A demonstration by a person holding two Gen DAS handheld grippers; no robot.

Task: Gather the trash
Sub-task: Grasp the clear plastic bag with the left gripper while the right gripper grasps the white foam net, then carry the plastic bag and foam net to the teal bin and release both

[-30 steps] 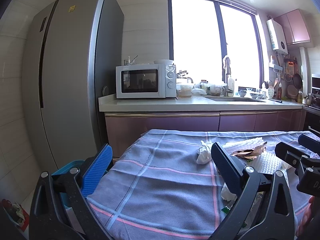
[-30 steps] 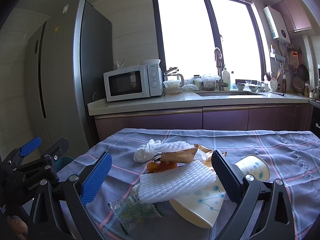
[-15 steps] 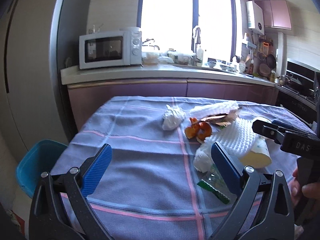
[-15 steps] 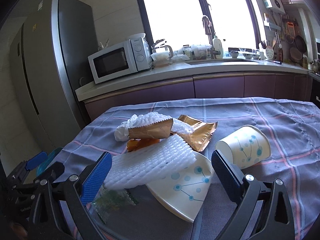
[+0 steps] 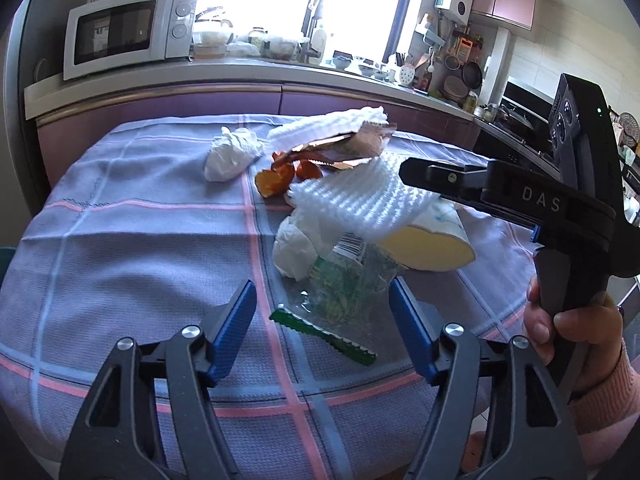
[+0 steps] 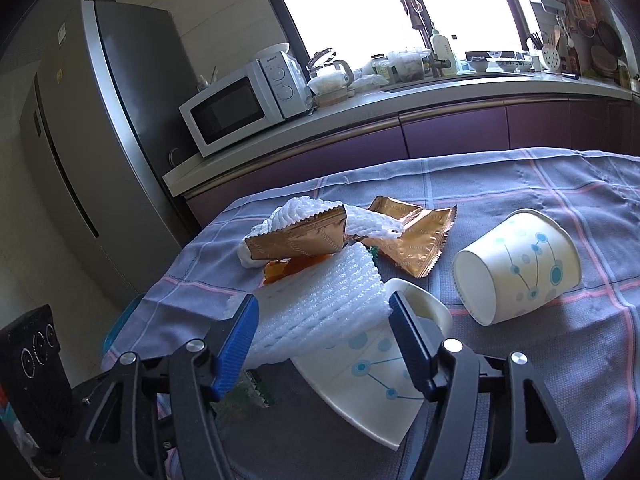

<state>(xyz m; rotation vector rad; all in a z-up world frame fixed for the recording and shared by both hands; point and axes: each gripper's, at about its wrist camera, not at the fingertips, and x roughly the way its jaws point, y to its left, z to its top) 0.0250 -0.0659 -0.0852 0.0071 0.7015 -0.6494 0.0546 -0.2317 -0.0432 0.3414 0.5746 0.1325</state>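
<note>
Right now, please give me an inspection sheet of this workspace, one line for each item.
Surface: checked tablecloth, wrinkled.
Job's things: clear green-edged wrapper, foam nets, gold wrappers, crumpled tissue, orange peel, two paper cups lying on their sides.
Clutter: nothing seen.
Grippers: left gripper closing around the wrapper, not pressing; right gripper closing around a foam net.
Cables: nothing seen.
Surroundings: microwave, fridge, counter.

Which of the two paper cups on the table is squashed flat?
The near paper cup, under the white foam netting by the right tool, is flattened; the far cup lies on its side, still round.
</note>
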